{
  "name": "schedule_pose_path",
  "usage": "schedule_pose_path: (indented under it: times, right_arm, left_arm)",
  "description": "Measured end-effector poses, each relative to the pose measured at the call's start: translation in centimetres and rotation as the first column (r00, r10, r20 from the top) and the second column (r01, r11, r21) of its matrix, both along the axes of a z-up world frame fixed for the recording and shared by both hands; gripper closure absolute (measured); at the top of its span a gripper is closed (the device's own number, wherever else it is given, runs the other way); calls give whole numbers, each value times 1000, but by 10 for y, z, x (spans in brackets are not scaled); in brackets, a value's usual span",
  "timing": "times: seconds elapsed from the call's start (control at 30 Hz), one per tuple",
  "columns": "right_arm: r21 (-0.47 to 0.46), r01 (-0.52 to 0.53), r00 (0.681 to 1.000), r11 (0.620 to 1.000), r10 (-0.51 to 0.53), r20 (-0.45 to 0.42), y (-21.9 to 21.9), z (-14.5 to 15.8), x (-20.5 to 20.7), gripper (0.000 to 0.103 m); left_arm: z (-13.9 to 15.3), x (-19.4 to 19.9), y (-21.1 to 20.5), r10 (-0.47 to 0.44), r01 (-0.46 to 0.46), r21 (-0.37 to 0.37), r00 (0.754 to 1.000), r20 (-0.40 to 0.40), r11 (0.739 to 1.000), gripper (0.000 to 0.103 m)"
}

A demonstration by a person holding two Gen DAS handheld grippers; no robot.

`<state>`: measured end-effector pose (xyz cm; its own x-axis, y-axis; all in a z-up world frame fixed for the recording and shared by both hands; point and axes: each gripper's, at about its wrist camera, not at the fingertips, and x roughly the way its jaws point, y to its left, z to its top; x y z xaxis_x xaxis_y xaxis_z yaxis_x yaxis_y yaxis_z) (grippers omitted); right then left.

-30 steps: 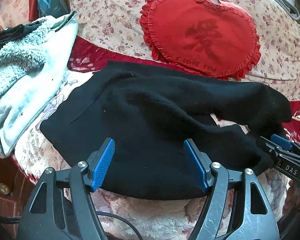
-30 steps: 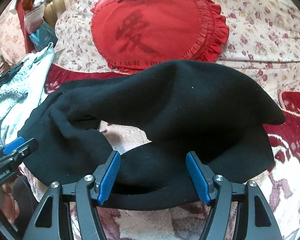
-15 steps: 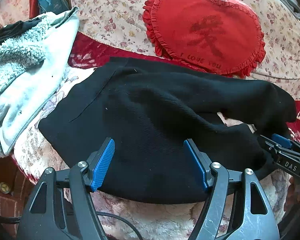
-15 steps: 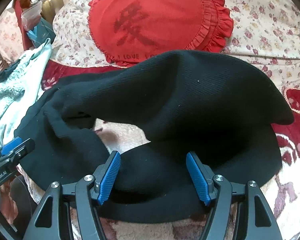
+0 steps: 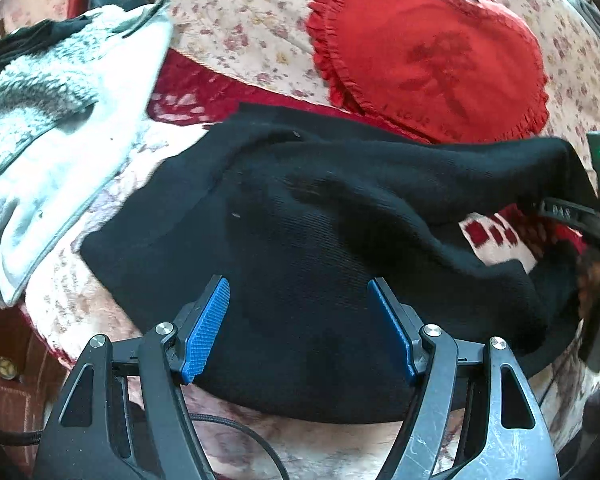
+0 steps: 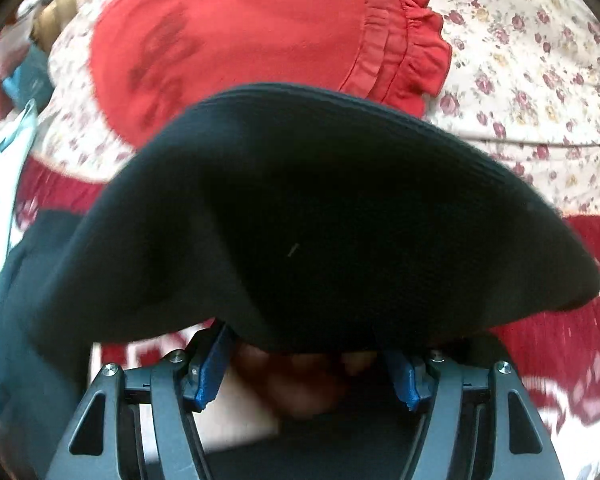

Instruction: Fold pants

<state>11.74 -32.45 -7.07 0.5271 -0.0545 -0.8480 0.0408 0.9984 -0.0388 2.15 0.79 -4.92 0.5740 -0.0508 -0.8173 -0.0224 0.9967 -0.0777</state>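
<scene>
The black pants (image 5: 308, 216) lie bunched on a floral bedspread (image 5: 72, 280). My left gripper (image 5: 300, 320) is open, its blue pads over the near hem of the pants, holding nothing. In the right wrist view a raised fold of the pants (image 6: 320, 220) drapes over my right gripper (image 6: 304, 356) and hides its fingertips; the blue pads (image 6: 210, 368) stand wide apart. The right gripper also shows at the right edge of the left wrist view (image 5: 572, 212), at the lifted leg end.
A red heart-shaped cushion (image 5: 432, 52) leans on a floral pillow (image 5: 236, 12) behind the pants. A white fleecy garment (image 5: 48, 128) lies to the left. The bed's front edge (image 5: 40, 332) is just before my left gripper.
My right gripper has pushed forward and up under the pant leg, lifting the fold, which now covers its fingers. My left gripper has barely moved.
</scene>
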Motion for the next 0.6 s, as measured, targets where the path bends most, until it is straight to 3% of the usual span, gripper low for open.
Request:
schedule_pose_path:
  times: [0.1,0.2,0.33,0.47,0.6]
  right_arm:
    - [14,28,1000,1000,-28,13,-8,8,18,37]
    - [65,30,999,997,-31,16,-20,18,7,37]
    - [63,67,996,996,-70,48,-49,35,-50,37]
    - [65,183,981,981,-186,45,-87,39,-119,37]
    - [230,275,959,934,-284,7,-121,31,-159,37]
  left_arm:
    - [5,-1,20,45,-45,-11,999,6,999,31]
    - [9,0,44,96,-96,-50,995,-5,994,31]
    - [9,-3,70,144,-146,-106,989,-27,984,31]
    - [7,-11,81,158,-162,-115,987,-39,980,31]
    - [0,-20,82,149,-157,-130,986,-73,979,31]
